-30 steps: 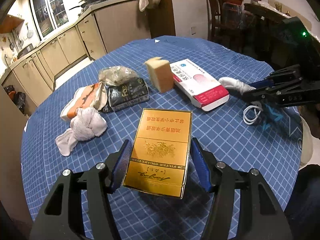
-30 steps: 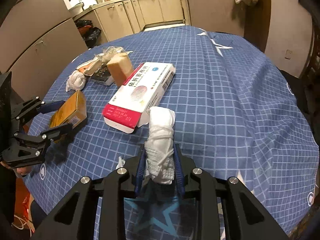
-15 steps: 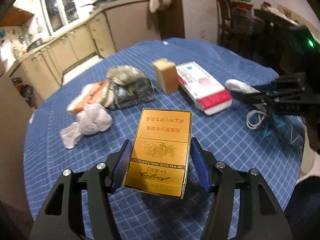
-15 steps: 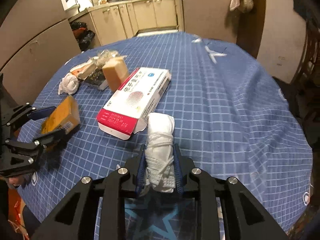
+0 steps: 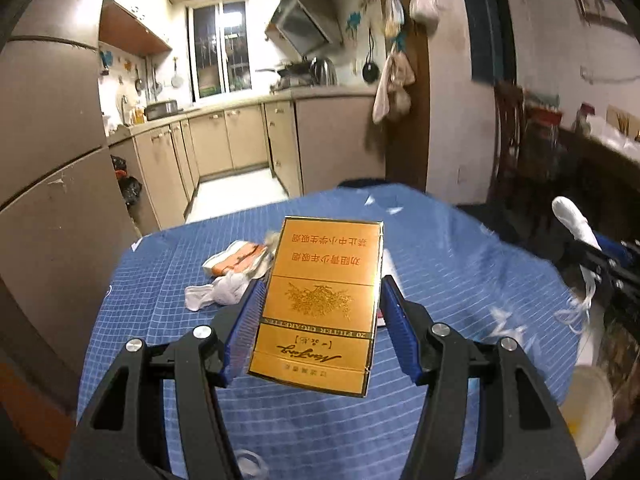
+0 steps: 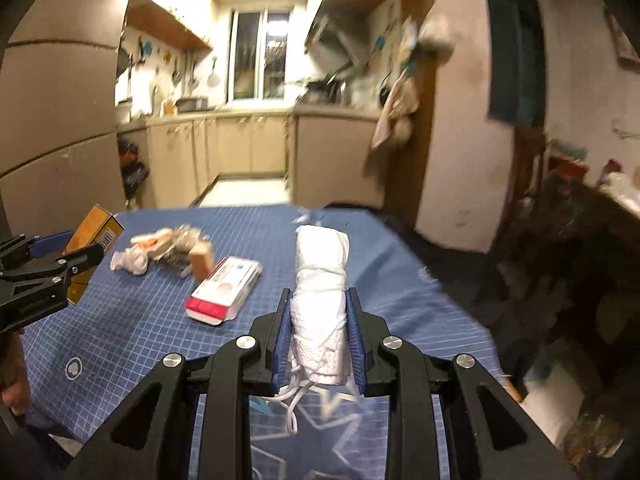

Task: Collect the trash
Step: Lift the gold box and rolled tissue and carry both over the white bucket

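— How many things are there to collect?

— Two are held and clear of the surface [image 6: 400, 276], one in each tool. On the blue checked cloth I count one red-and-white box [image 6: 225, 291], one tan block [image 6: 201, 263] just behind it, one white rag [image 6: 130, 261], one orange-and-white wrapper [image 6: 154, 240] and a crumpled clear-and-dark packet pile [image 6: 180, 250] — how many pieces are in that pile I cannot tell. All lie toward the far left part of the surface.

— What do the two held ones look like?

— The left tool [image 5: 318, 320] has a gold pack [image 5: 320, 304], flat and rectangular, with red Chinese print at its far end, a gold plant emblem in the middle and "20 filter cigarettes" near the close end, read upside down. The right tool [image 6: 319, 334] has a white roll [image 6: 320, 280] of cloth wound with white cord; loose loops of cord hang from its near end.

— And the tools?

— The left one stands about half open, both blue pads pressed to the long edges of the pack, which it carries above the near edge. The right one is squeezed nearly closed on the roll, raised over the near edge, pointing across the surface toward the kitchen. A hand [image 6: 12, 380] shows under the left tool.
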`<state>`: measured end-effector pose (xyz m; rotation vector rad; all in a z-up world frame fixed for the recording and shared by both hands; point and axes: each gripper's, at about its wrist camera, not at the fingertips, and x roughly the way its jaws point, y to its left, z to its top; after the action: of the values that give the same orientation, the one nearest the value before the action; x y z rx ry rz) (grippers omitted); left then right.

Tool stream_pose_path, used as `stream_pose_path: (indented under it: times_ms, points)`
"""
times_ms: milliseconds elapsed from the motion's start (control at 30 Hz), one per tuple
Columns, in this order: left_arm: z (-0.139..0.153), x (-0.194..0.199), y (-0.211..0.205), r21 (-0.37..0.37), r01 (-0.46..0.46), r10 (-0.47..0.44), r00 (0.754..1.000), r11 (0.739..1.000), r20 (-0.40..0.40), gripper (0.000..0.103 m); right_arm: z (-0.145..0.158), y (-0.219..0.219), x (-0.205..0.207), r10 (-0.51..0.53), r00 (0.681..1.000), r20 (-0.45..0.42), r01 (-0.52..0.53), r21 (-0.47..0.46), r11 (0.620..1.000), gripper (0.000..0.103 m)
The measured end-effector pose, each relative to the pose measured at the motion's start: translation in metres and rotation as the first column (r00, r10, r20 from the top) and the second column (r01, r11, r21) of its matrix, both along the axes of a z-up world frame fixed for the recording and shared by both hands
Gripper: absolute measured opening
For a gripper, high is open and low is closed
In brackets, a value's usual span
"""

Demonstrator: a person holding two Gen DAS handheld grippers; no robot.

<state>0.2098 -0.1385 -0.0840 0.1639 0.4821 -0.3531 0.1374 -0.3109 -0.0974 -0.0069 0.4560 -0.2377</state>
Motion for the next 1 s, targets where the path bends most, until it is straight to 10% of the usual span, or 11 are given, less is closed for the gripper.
stream_pose_path:
  times_ms: [500,1000]
  points:
    - [0.018,-0.077,-0.089,-0.068,0.172,-0.17,0.985,0.983,0.031,0.057,0.036,-0.062,-0.118,-0.122,0.99,0.066,0.121,0.024,0.992,0.027]
    - [-0.043,-0.14,-0.219,-0.04,0.458,-0.459,0.875,0.888,-0.152,0.056,-0.019,-0.172,-0.244,-0.351,0.932,-0.094,0.358,0.071,0.931,0.027]
